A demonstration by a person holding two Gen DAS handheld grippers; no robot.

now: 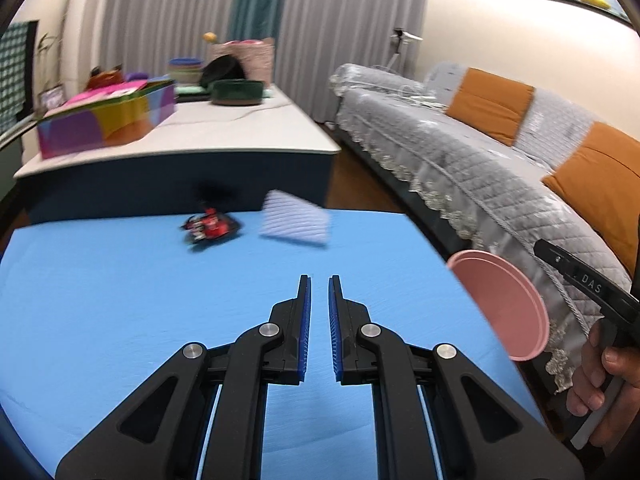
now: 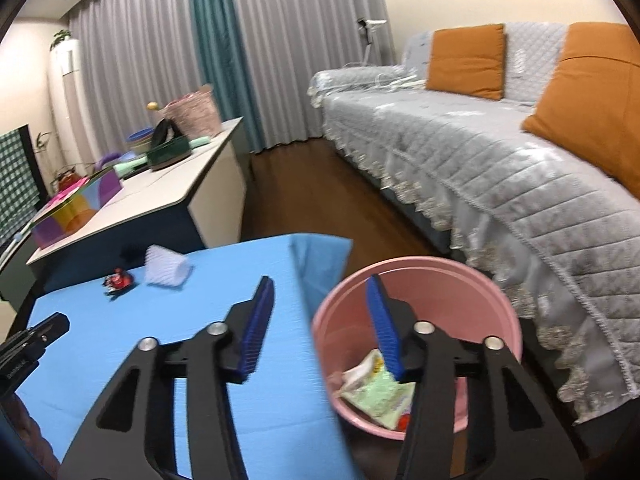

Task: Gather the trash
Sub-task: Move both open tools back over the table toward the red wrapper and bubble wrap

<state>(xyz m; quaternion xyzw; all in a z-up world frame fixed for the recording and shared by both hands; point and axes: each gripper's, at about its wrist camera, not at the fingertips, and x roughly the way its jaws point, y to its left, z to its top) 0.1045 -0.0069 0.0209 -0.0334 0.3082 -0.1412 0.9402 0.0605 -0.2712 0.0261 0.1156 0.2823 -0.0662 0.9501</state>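
Observation:
On the blue table [image 1: 120,312] [image 2: 160,344], near its far edge, lie a crumpled red-and-black wrapper [image 1: 211,227] [image 2: 118,280] and a white ribbed paper cup [image 1: 296,220] [image 2: 166,266] on its side. My left gripper [image 1: 319,280] hovers over the table short of both, its pads nearly together with only a narrow slit and nothing between them. My right gripper [image 2: 320,279] is open and empty, straddling the table's right edge and the pink bin [image 1: 508,304] [image 2: 424,270] beside it. Pale green and white packets [image 2: 380,394] lie in the bin.
A hand [image 1: 604,376] holds the right gripper's handle at the right edge. A grey quilted sofa [image 2: 500,168] with orange cushions runs along the right. Beyond the table stands a white-topped cabinet [image 1: 248,128] with a colourful box [image 1: 108,120] and baskets.

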